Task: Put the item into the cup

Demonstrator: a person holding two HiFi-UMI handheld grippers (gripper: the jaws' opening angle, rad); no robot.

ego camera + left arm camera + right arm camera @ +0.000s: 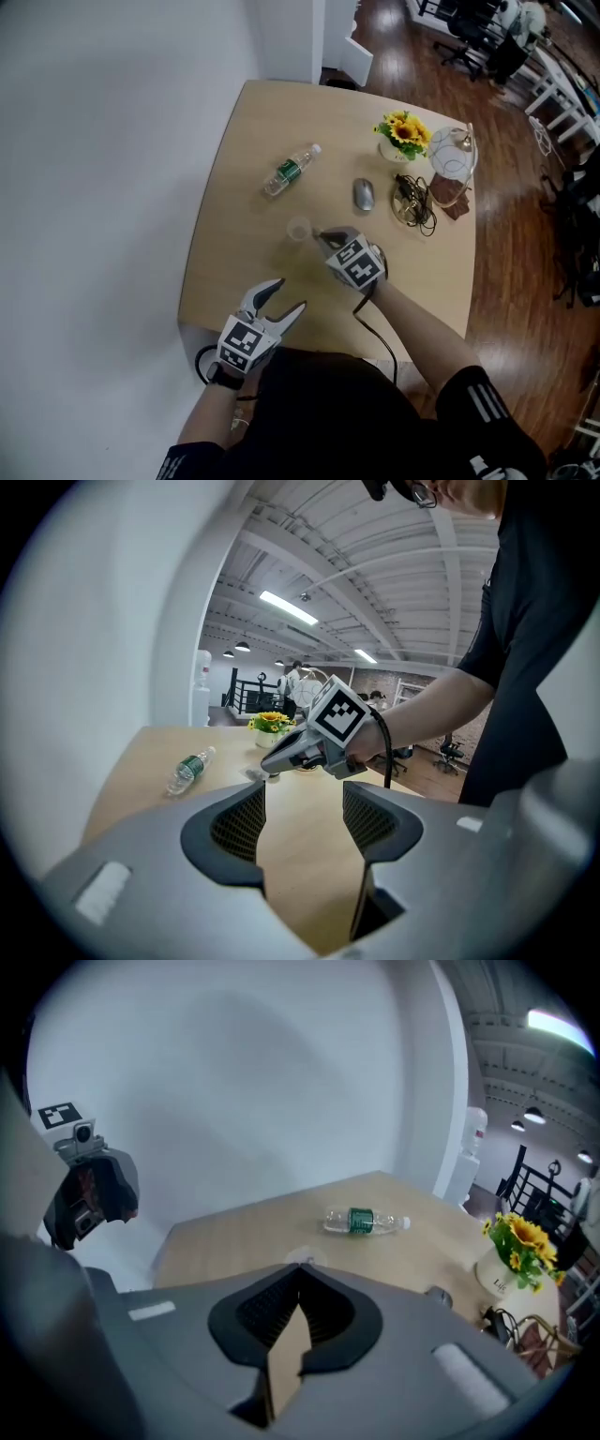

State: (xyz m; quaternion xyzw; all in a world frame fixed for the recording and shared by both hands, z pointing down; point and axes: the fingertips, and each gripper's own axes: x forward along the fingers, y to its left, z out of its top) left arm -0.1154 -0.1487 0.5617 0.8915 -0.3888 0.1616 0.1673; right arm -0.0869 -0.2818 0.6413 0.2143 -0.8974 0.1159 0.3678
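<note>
We see the clear cup (298,228) standing upright on the bare counter (239,253). The right gripper (322,234) is poised just beside it, its tips at the cup's near rim. Its jaws are pressed together and nothing shows between them, so if a small item is pinched there, no view reveals it. The left gripper (289,295) hangs at the counter's near edge, well apart from the cup, with its jaws spread and nothing between them. A grey oval thing (363,195) lies further out, and a water bottle (291,171) lies on its side beyond the cup. We judge the main risk to be the cup itself. It looks light and thin, so a nudge from the closed tips could tip it or push it away, and nothing steadies it. A release off-centre could also drop a small item onto the counter beside the rim.
</note>
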